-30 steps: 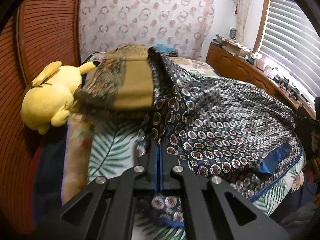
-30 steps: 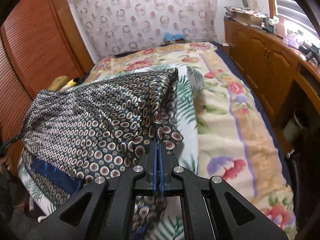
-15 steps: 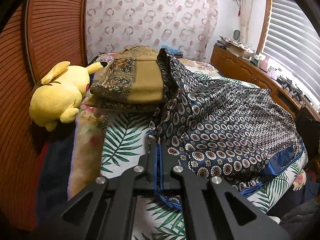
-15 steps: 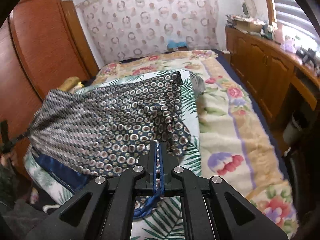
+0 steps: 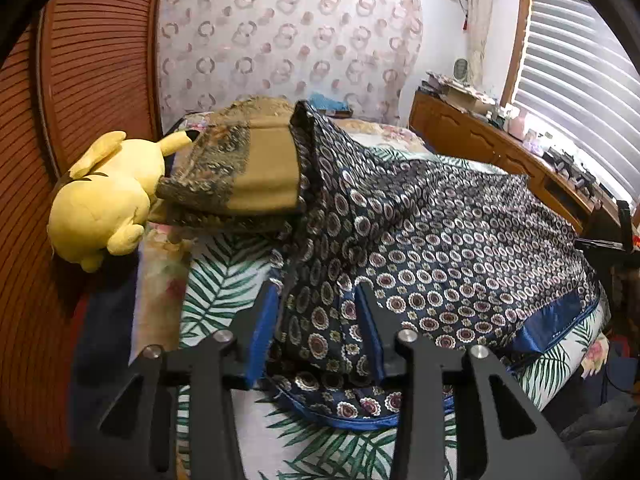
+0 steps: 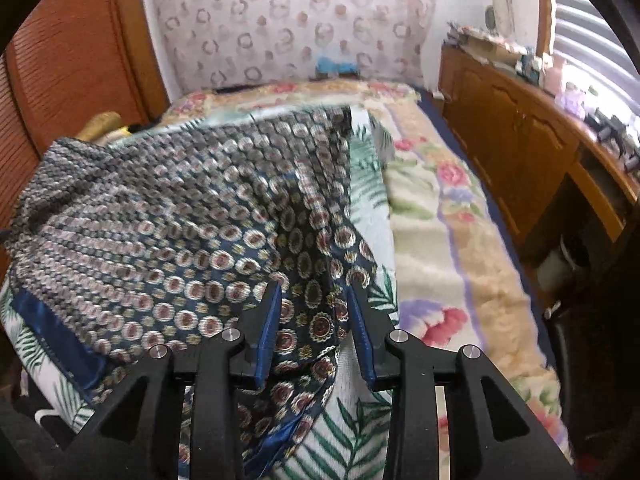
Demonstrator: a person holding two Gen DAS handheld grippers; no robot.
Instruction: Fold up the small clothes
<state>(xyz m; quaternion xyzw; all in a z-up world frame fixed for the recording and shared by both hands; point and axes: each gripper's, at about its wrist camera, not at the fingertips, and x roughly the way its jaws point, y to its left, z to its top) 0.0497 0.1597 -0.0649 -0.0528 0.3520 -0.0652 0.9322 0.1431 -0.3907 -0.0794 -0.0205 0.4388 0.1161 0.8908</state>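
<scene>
Bedroom, navy patterned garment (image 5: 440,240) spread on leaf-print sheet (image 5: 216,280) of bed.
Left gripper (image 5: 318,312) & right gripper (image 6: 314,308) jaws spread; yellow plush (image 5: 104,196) at bed's left edge.

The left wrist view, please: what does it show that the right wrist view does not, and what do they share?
Only the left wrist view shows the yellow plush toy whole and the folded olive cloth beside it. Only the right wrist view shows the floral blanket beside the wooden cabinets. Both show the navy patterned garment on the palm-leaf sheet, lying between open jaws.
</scene>
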